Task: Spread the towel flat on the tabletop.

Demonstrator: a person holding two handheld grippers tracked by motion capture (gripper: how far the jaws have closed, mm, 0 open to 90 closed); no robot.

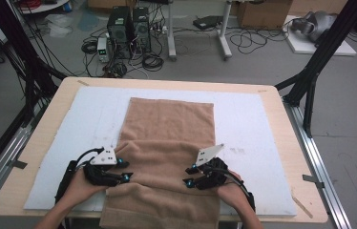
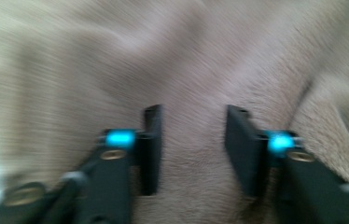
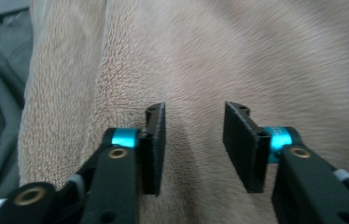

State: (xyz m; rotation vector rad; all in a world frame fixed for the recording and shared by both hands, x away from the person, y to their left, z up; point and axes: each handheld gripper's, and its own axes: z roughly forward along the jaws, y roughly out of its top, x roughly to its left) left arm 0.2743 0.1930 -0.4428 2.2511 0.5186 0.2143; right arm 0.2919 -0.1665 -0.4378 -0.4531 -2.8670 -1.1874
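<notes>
Folding looks to be the work in hand: the brown towel (image 1: pixel 167 152) lies lengthwise down the middle of the white mat (image 1: pixel 243 124) on the bench (image 1: pixel 281 102), its near end draped over the bench's near edge. Both grippers hover at that near end, the left gripper (image 1: pixel 125 171) at the towel's left border and the right gripper (image 1: pixel 189 175) over its right part, each with its fingers spread apart and nothing between them, as both gripper views show. To do this well, I judge each should pinch the cloth at matching spots close to the near edge, close fully, then lift together and carry evenly toward the far edge, keeping the sides aligned.
</notes>
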